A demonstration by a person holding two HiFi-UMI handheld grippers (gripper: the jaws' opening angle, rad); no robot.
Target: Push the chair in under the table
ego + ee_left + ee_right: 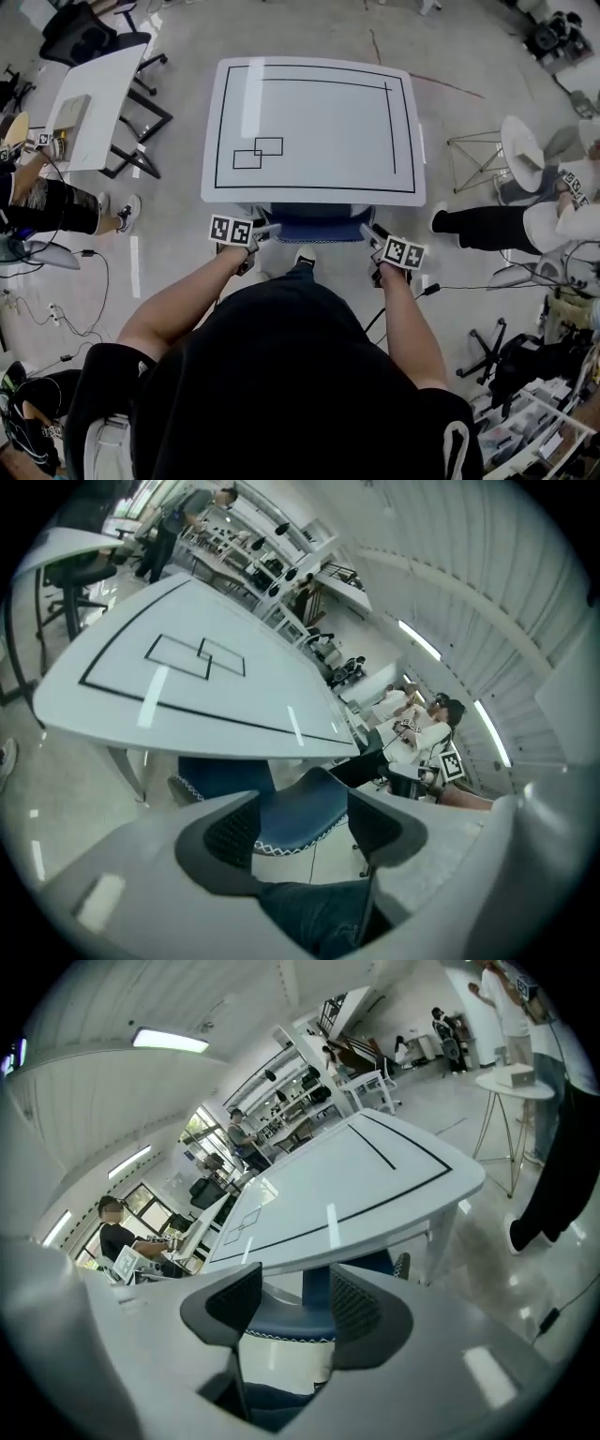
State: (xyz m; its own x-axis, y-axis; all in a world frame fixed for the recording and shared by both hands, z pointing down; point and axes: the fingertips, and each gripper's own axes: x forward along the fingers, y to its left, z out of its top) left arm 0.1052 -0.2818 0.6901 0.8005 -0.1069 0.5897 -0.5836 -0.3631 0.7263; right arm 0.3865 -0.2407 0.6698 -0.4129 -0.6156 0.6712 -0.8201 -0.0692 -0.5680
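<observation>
Both gaping, left tool (pixel 271 229), right tool (pixel 368 232), at blue chair (pixel 319 225), under white table (pixel 319 117)

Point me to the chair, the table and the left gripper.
chair (pixel 314 226): head view, on its blue part at the table's near edge.
table (pixel 314 122): head view, on the bare white top.
left gripper (pixel 272 230): head view, between its fingertips.

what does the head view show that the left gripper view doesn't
Only the head view: the right claw and left claw at either end of the blue chair. Only the left gripper view: a table leg and the left claw's pads, apart. Both: chair, white table, its two small overlapping squares.
</observation>
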